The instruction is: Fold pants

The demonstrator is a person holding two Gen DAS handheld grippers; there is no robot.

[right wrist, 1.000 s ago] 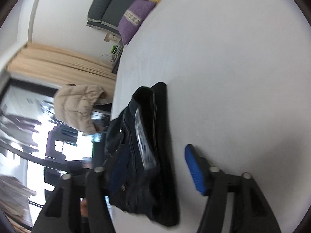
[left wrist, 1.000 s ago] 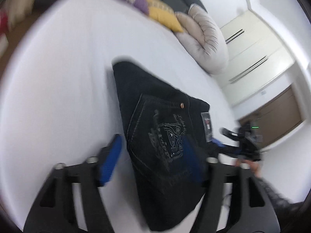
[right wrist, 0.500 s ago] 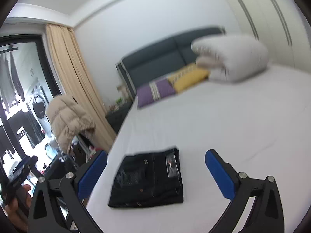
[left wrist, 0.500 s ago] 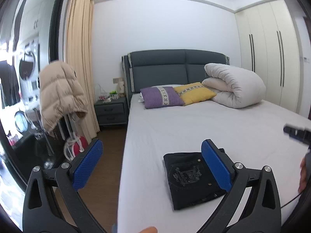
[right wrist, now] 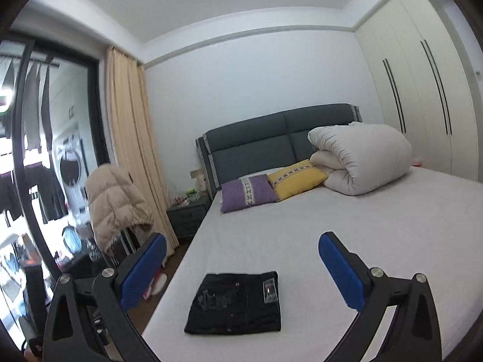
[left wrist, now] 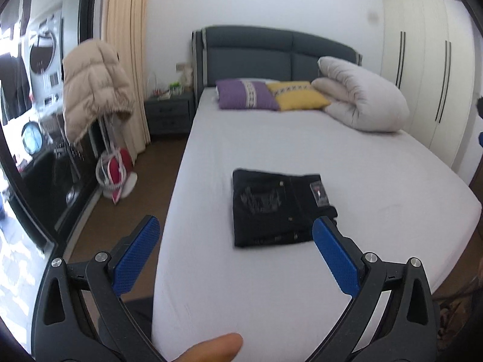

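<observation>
Dark denim pants (left wrist: 279,208) lie folded into a compact rectangle on the white bed (left wrist: 302,286), near its foot end and toward its left edge, well apart from the purple pillow (left wrist: 246,99), yellow pillow (left wrist: 297,99) and rolled duvet (left wrist: 362,102) at the headboard. Its longer side runs left to right across the mattress, pocket embroidery up.

Both tools hang back from it. The left gripper (left wrist: 235,256) has its jaws spread wide and empty, the bundle sitting just beyond and between the blue pads (left wrist: 135,256). The right gripper (right wrist: 244,271) is likewise spread and empty, looking down from higher and farther off. I'd judge the left one the nearer, though neither touches cloth.

A second ago both were pressed right down against the denim; half a second ago they had already lifted clear. Now they have drawn back further, and the fold looks finished to me.
</observation>
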